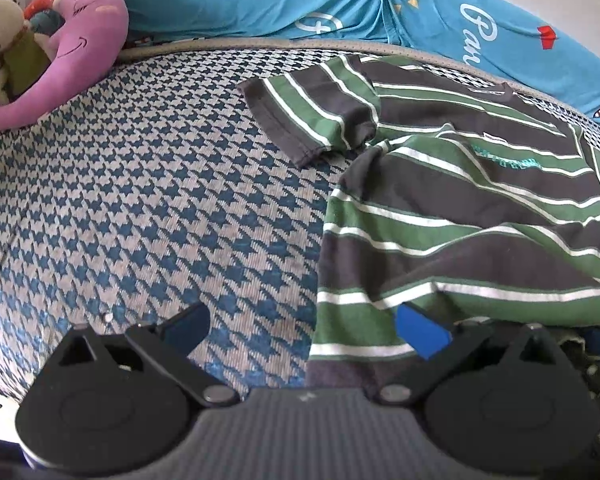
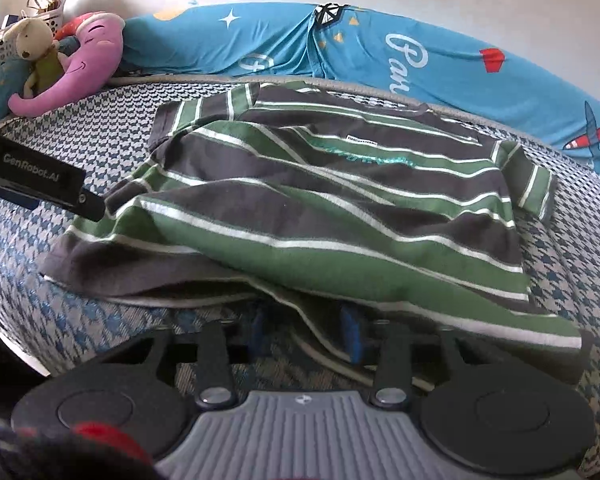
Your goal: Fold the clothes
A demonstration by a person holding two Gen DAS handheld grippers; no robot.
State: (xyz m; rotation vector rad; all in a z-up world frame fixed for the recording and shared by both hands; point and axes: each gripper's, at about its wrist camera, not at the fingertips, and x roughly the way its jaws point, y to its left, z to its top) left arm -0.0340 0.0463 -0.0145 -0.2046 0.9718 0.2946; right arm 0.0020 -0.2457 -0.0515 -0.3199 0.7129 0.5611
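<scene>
A T-shirt (image 2: 320, 200) striped in grey, green and white is spread, rumpled, on the houndstooth mattress (image 1: 140, 200), its sleeves toward ten and three o'clock in the right wrist view. The left gripper (image 1: 304, 332) is held wide open at the shirt's hem with nothing clasped. The right gripper (image 2: 306, 334) is partly open, the lifted hem draped over its fingers; whether cloth is pinched cannot be told.

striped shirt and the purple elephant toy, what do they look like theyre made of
The green, grey and white striped shirt looks like soft matte cotton-type knit: it drapes in limp folds and its sleeve hem shows stitching. The purple elephant plush toy looks like smooth, short-pile plush fabric over stuffing, rounded and slightly sheeny, with a stitched-looking face. The exact fibres cannot be told.
</scene>
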